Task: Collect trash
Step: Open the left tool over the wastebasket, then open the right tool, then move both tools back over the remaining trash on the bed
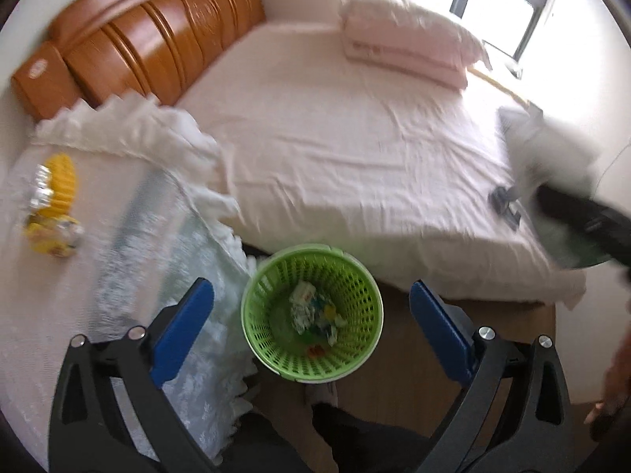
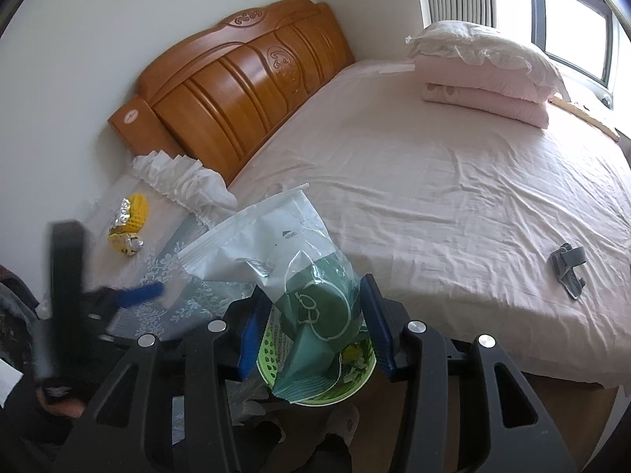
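Note:
A green plastic waste basket (image 1: pixel 311 315) stands on the floor between the bed and a lace-covered side table; crumpled wrappers (image 1: pixel 313 313) lie inside it. My left gripper (image 1: pixel 311 331) is open and empty above the basket. My right gripper (image 2: pixel 313 315) is shut on a white-and-green plastic bag (image 2: pixel 292 260) and holds it over the basket (image 2: pixel 355 374). Yellow trash with foil (image 1: pixel 53 197) lies on the side table, also in the right wrist view (image 2: pixel 130 216). The bag and right gripper show blurred at the right of the left wrist view (image 1: pixel 552 157).
A bed with a pink sheet (image 2: pixel 453 197) fills the middle and right. A wooden headboard (image 2: pixel 244 79) is behind. Folded pink bedding and a pillow (image 2: pixel 485 71) lie near the window. A small grey item (image 2: pixel 568 268) lies on the bed. The left gripper shows blurred at left (image 2: pixel 130 295).

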`<state>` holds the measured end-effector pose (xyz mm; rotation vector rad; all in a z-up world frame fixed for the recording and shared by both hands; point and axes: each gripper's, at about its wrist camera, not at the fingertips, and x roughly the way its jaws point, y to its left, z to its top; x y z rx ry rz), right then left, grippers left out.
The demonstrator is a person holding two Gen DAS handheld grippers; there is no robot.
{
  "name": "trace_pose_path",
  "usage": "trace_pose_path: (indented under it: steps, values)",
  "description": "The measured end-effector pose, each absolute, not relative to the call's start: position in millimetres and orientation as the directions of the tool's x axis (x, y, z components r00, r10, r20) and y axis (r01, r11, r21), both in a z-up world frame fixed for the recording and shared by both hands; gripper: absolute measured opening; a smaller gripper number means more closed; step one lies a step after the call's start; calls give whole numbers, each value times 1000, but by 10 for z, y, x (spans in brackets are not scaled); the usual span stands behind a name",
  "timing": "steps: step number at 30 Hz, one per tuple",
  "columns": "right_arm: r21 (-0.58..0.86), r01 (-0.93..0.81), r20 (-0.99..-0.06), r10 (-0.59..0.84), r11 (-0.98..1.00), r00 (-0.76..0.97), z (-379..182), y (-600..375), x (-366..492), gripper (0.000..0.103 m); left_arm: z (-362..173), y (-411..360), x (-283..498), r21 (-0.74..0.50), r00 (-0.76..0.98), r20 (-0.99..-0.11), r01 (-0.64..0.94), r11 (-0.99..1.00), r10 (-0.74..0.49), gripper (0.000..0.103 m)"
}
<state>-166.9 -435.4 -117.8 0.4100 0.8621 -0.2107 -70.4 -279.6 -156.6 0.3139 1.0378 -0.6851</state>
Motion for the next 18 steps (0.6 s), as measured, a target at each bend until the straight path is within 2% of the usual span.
trace_pose_path:
  steps: [4,12,13,16,18]
  values:
    - [261,334,-788,0,906,616,-1323,-4319,-1580,47,-1320,-2601,-691,-70,385,-841,619,782,-380,95]
    - [281,270,-868,125,921,480,-2113,-4047,-1232,49,-1210,-2150,-664,-44,476,-821,498,866,-316,95]
    - [280,263,-876,135,923,462,-2197,-4009,-1199,53,-1216,-2073,-650,-43,481,-823,478,877,-302,95]
    - [260,252,-905,144,932,400,-2489,-3871,-1063,79,-1234,-1836,-608,-48,493,-828,414,909,-268,95]
    - [242,252,-917,136,937,375,-2599,-3820,-1010,86,-1256,-1672,-554,-51,499,-832,370,928,-245,95]
